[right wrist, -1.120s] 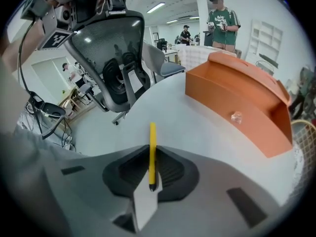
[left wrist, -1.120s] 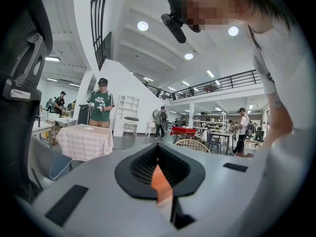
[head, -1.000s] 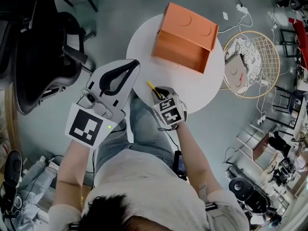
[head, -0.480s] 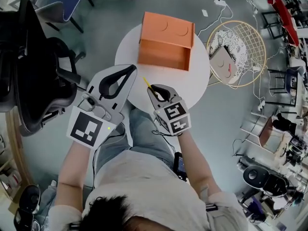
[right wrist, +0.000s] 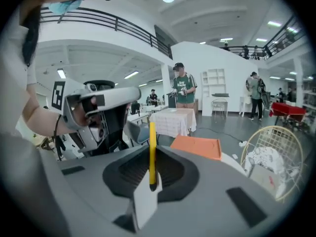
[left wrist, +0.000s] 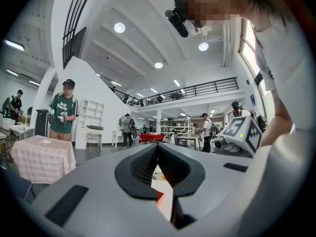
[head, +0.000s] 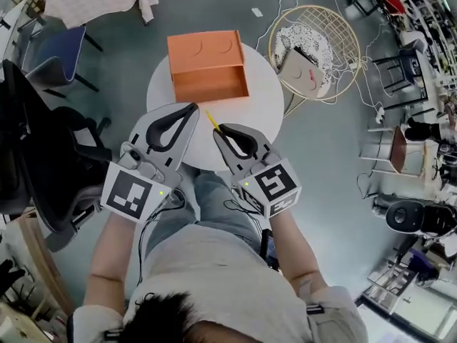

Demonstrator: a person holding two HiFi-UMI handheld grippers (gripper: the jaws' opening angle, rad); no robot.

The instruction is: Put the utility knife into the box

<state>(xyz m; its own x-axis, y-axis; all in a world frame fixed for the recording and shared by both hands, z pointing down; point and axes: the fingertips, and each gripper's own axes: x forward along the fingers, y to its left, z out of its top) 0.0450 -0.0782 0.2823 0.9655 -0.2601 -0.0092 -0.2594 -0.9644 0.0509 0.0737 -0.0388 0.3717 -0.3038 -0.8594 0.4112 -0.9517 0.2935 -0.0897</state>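
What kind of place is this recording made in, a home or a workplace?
Probably a large open workshop or lab hall: a mezzanine railing runs overhead, people stand among tables, and an office chair stands beside the round table.

Utility knife [right wrist: 152, 152]: lower end buried between the jaws of the right gripper [right wrist: 149, 184]; blade too small to tell. Table [head: 265, 113]: near edge hidden under right gripper and left gripper [head: 191, 108].
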